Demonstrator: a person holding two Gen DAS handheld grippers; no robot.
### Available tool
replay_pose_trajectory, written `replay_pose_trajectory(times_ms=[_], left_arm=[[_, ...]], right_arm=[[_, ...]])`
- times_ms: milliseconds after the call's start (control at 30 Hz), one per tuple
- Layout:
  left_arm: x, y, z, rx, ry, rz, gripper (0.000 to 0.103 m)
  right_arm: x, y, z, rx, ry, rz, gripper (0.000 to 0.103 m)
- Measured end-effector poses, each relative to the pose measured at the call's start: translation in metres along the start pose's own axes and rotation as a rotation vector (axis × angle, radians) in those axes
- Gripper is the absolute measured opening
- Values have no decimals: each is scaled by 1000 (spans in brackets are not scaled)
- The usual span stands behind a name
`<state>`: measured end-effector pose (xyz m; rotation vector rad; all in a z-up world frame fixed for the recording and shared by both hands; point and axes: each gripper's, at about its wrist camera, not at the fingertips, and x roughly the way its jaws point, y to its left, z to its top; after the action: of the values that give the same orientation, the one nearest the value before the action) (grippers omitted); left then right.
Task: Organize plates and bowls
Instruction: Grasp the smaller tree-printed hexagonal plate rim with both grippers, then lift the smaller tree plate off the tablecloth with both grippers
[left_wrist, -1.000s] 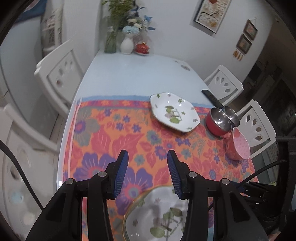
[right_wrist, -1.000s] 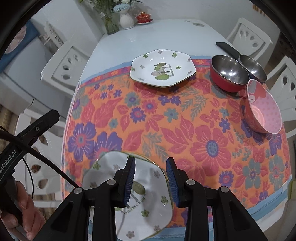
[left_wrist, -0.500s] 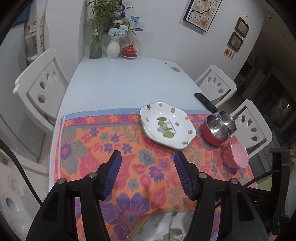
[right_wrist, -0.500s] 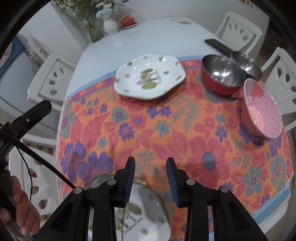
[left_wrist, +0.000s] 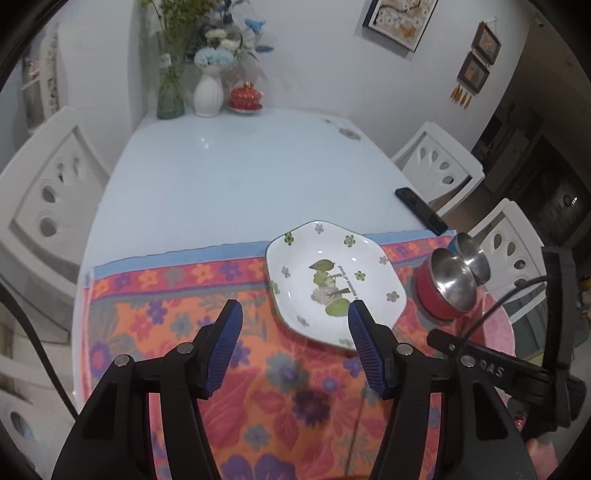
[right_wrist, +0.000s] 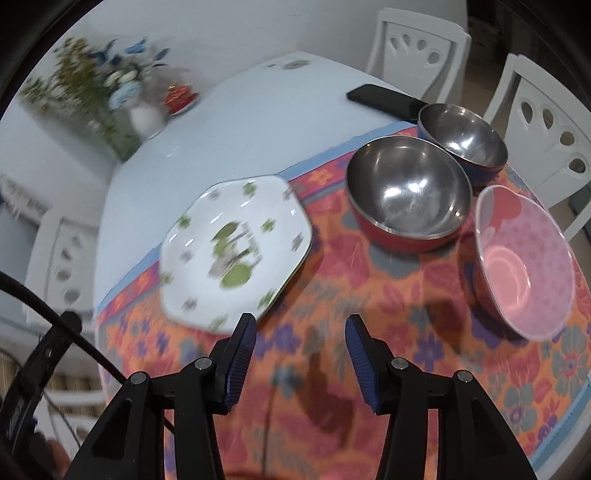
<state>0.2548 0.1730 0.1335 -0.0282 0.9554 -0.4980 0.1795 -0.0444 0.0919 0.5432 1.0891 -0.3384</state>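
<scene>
Risk, plate (left_wrist: 334, 282): glossy and shallow, lying flat on the floral cloth (left_wrist: 177, 325) with little rim to catch; likely to skid or slip out of a pinch made too near the edge.
Risk, bowls: packed tight; a careless reach from the plate side could knock one into the next, or nudge the pink bowl (right_wrist: 524, 262) toward the near worktop edge.
Risk, phone (right_wrist: 388, 98): dark, lying just behind the steel bowls on the bare worktop (left_wrist: 236, 177); easily shoved by a sweep past them.
Risk, view: right wrist picture smeared with motion, so aim looks uncertain.
Plate, look: white, angular-sided, green leaf and small flower print, lettering in the centre.
Plate, place: at the far border of the cloth, left of the bowls, apart from them.
Red steel bowl (right_wrist: 408, 192): red outside, polished inside; right of the plate.
Blue steel bowl (right_wrist: 463, 138): behind the red one, seemingly touching it.
Pink bowl, look: dotted pattern inside; sits tilted, close against the red bowl's near right side.
Left gripper (left_wrist: 295, 347): released, spread wide, holding nothing, short of the plate's near edge.
Right gripper (right_wrist: 300, 362): likewise released and empty, above the cloth nearer than the plate and bowls.
</scene>
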Motion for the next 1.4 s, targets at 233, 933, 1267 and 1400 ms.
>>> replay_pose_trajectory(times_ms=[233,933,1267,1400], left_arm=[[72,9,17,-34,100,-54,56],[159,32,21,-70,191,-92,33],[124,38,10,-21,141,-36,33],[104,58,-6,-63,155,-7,33]], right_arm=[[62,-6,34,25,41,-20,48],[115,15,54,-151,-40,36,37],[101,31,32,-304,-10,123,36],[90,48,5,-369,32,171,36]])
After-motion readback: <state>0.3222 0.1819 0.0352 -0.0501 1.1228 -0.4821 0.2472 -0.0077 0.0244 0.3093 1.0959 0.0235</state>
